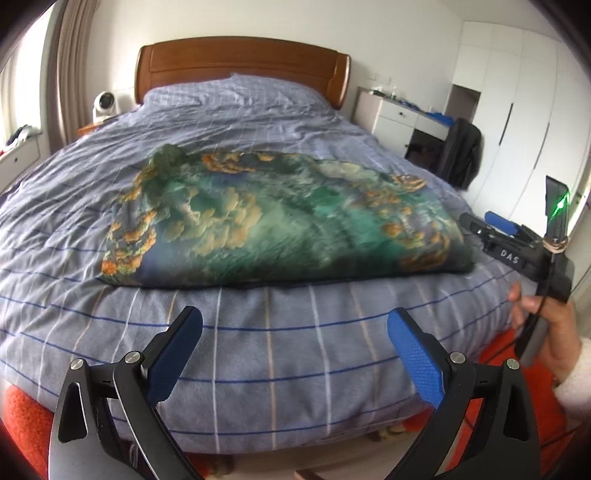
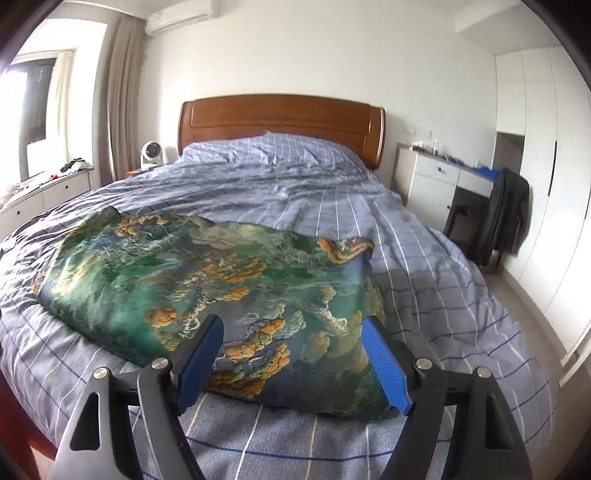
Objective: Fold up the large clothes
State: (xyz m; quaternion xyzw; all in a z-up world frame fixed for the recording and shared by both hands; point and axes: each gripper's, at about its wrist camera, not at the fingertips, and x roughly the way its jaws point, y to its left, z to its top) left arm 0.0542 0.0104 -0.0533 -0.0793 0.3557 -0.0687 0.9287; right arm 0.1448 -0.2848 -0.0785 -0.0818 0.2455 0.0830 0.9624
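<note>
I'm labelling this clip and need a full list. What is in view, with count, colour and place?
printed cloth: one, green and orange, folded flat on the near part of the bed
bed cover: one, grey-blue with a line grid, over the whole bed
headboard: one, brown wood, far end of the bed
fan: one, white, left of the headboard
curtain: one, beige, by the window
air conditioner: one, white, high on the wall
desk: one, white, right of the bed
jacket: one, dark, hung by the desk
wardrobe: one, white, right wall
left gripper: one, black with blue pads, open above the bed's near edge
right gripper: one, black with blue pads, open at the cloth's near corner
hand: one, holding the right gripper
</note>
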